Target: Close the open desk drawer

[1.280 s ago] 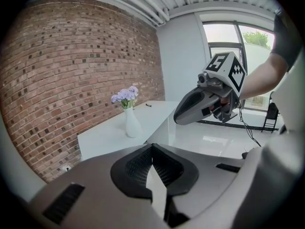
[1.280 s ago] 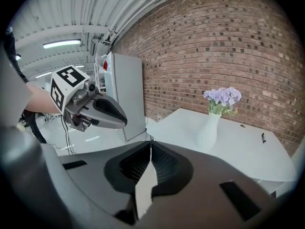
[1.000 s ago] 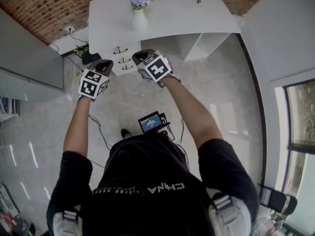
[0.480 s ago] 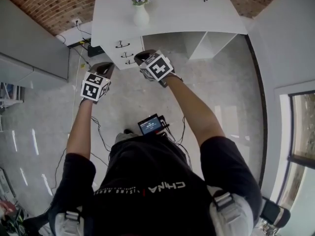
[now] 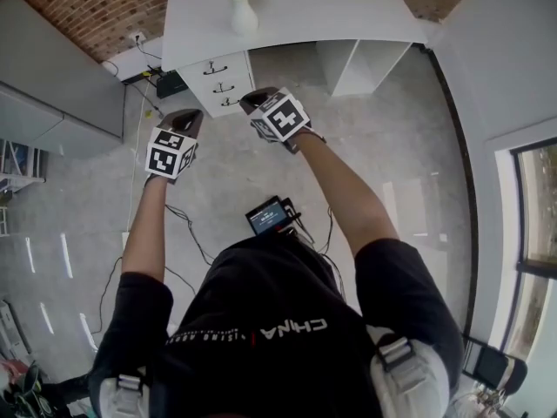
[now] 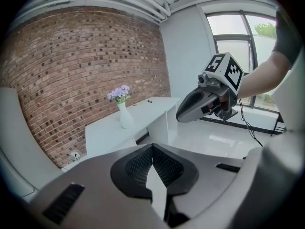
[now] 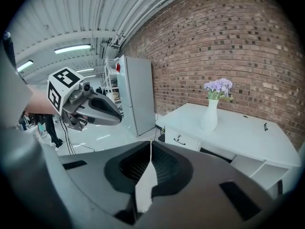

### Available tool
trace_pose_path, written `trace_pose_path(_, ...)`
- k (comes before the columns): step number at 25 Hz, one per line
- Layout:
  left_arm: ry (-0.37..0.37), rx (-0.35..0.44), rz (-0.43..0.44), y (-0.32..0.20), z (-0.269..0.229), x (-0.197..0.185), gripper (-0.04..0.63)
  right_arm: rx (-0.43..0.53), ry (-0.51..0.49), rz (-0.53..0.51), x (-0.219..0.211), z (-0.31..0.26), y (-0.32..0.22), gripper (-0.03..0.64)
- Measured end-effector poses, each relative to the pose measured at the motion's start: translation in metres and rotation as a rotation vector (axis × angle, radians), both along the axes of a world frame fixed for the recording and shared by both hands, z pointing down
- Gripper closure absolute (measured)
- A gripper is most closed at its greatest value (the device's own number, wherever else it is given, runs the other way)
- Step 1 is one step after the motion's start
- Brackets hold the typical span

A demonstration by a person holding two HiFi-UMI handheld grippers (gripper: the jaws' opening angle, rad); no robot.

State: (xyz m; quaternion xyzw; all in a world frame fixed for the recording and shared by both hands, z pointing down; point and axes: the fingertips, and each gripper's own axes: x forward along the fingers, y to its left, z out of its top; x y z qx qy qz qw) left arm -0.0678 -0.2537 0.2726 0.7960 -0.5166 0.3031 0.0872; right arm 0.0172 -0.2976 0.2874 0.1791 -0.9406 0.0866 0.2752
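Drawers (image 5: 218, 85), three with dark handles, sit under the left end of the white desk (image 5: 296, 16), well apart from both grippers. Head view sets the left gripper (image 5: 185, 116) and right gripper (image 5: 252, 100) side by side above the grey floor (image 5: 392, 146), both aimed toward the desk. Only the gripper views reveal the fingers (image 6: 137, 168): each pair is clenched tip to tip, with nothing between. Right gripper view shows one drawer front and its handle from the side, below the vase (image 7: 209, 114) of purple flowers, plus a tall grey cabinet (image 7: 139, 92). Whether that drawer stands out I cannot tell. Left gripper view adds a window (image 6: 238, 37) beyond the right gripper.
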Motion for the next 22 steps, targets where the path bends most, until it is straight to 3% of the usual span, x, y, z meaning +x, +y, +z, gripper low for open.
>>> trace_pose_path(13,0.047,0.004,0.022,0.179,0.019,0.079,0.583,0.032,0.044,-0.031,0.07,0.007,0.192,0.597)
trace_pose_path(22,0.088,0.011,0.062,0.202,0.013,0.133,0.583,0.057,0.065,-0.019,0.119,-0.002,0.213,0.597)
